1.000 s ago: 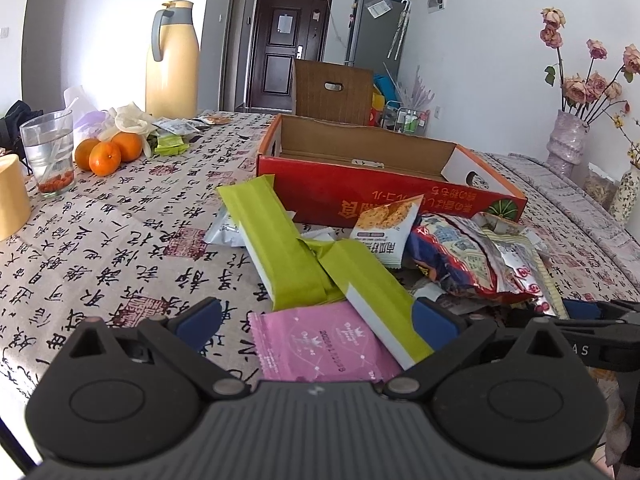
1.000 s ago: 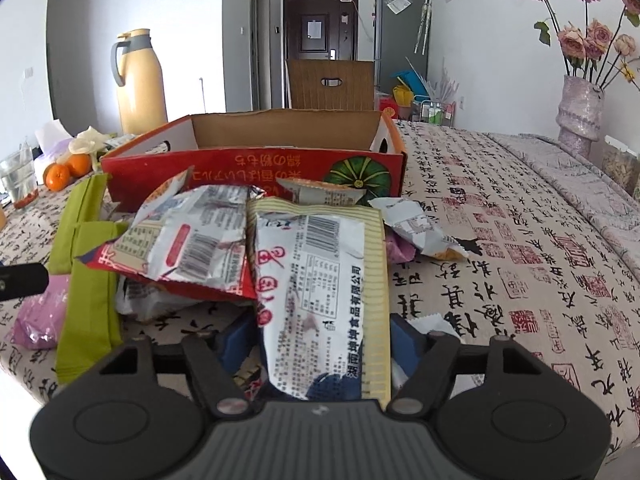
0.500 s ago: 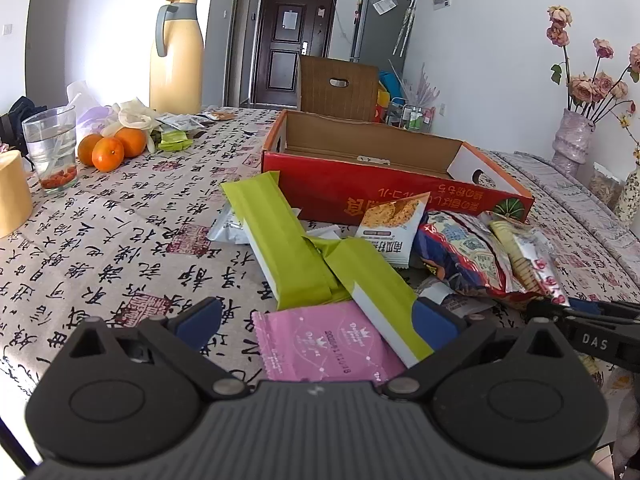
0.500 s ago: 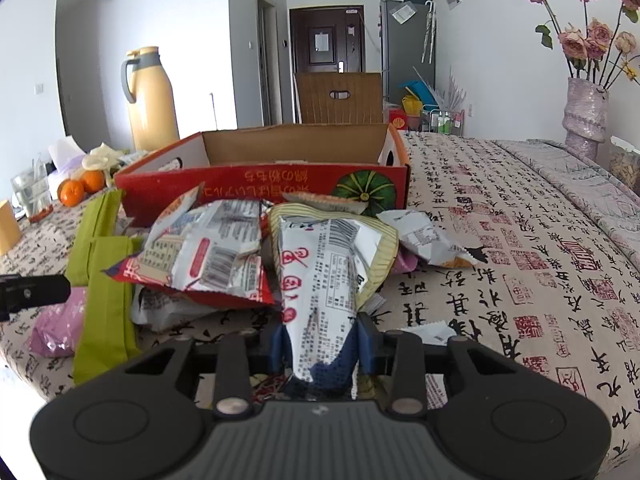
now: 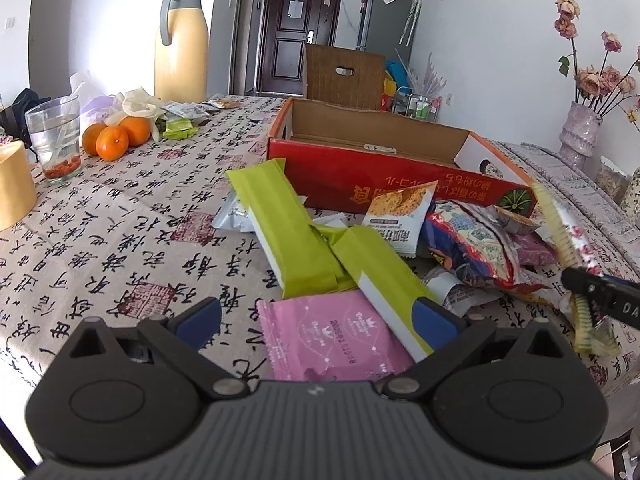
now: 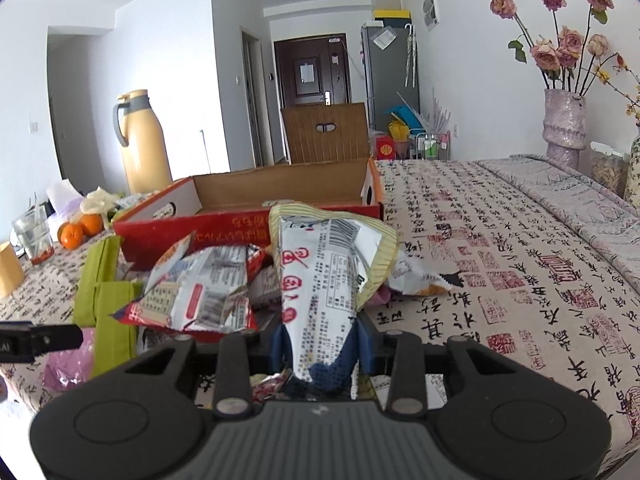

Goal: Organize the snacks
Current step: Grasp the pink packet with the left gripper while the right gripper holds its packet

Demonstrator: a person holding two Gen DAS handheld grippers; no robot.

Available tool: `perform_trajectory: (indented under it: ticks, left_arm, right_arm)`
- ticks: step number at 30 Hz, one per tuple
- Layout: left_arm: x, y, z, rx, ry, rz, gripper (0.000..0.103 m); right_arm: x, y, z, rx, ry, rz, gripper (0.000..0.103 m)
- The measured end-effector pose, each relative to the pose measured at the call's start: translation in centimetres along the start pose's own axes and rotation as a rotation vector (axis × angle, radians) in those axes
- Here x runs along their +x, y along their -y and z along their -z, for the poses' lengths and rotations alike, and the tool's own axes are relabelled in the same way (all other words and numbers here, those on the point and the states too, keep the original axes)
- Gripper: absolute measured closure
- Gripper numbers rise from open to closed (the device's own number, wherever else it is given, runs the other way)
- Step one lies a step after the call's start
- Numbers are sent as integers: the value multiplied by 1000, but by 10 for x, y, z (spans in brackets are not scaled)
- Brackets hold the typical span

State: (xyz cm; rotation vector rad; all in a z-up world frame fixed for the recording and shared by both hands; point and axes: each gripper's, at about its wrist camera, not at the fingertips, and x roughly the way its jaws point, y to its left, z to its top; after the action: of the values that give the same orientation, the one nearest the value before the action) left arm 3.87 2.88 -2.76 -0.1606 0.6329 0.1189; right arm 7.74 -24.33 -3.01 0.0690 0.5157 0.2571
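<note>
A pile of snack packets lies in front of an open red cardboard box (image 5: 384,184) (image 6: 240,224). My right gripper (image 6: 320,344) is shut on a white packet with a yellow striped edge (image 6: 316,280) and holds it raised above the pile; it also shows in the left wrist view (image 5: 568,236). My left gripper (image 5: 316,320) is open, low over a pink packet (image 5: 332,336), with a green packet's end (image 5: 384,288) by its right finger. Another green packet (image 5: 280,224) and a red-blue bag (image 5: 472,244) lie nearby.
A yellow thermos jug (image 5: 182,44), oranges (image 5: 114,140), a glass (image 5: 54,136) and a yellow cup (image 5: 12,188) stand at the left. A vase of flowers (image 6: 564,120) stands at the far right. A brown box (image 6: 324,132) sits behind the red box.
My right gripper closed on the white striped packet and lifted it off the pile. My left gripper stayed open and shifted only slightly.
</note>
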Motion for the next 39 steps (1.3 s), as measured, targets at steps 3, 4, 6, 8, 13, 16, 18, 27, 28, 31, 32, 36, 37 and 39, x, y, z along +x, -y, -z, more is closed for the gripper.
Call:
perform_trajectory:
  ticks: [3, 4, 6, 8, 13, 16, 18, 27, 28, 31, 32, 36, 37, 39]
  left_arm:
    - [1, -4, 2, -7, -14, -20, 0]
    - [2, -6, 3, -7, -20, -27, 0]
    - [2, -6, 6, 4, -30, -39, 0]
    - [2, -6, 8, 13, -43, -39, 0]
    - [6, 2, 13, 43, -69, -25, 0]
    - [6, 8, 14, 66, -67, -16, 0]
    - [8, 12, 14, 80, -70, -22, 0]
    - [16, 15, 16, 78, -69, -56, 0]
    - [16, 15, 16, 80, -67, -55, 1]
    - [16, 13, 16, 71, -64, -25, 13]
    - [16, 12, 16, 66, -64, -10, 20]
    - [14, 9, 17, 63, -56, 8, 25]
    - [13, 8, 17, 63, -54, 11, 27]
    - [12, 7, 17, 58, -52, 17, 31]
  right_arm:
    - [-2, 1, 0, 5, 6, 4, 68]
    - [-1, 1, 0, 7, 5, 4, 68]
    - [-1, 1, 1, 9, 5, 6, 68]
    - [-2, 2, 1, 11, 5, 5, 68]
    - [-3, 2, 2, 11, 4, 5, 68]
    - [-3, 2, 2, 12, 3, 4, 68]
    - [-3, 2, 3, 14, 1, 2, 68]
    - [-2, -2, 7, 13, -5, -16, 68]
    - [-2, -2, 7, 14, -4, -17, 68]
    - [-2, -2, 7, 15, -6, -19, 68]
    - [-2, -3, 7, 15, -7, -20, 68]
    - [-2, -2, 7, 17, -9, -20, 68]
    - [-2, -2, 7, 17, -9, -20, 68]
    - [-2, -2, 7, 17, -10, -20, 68]
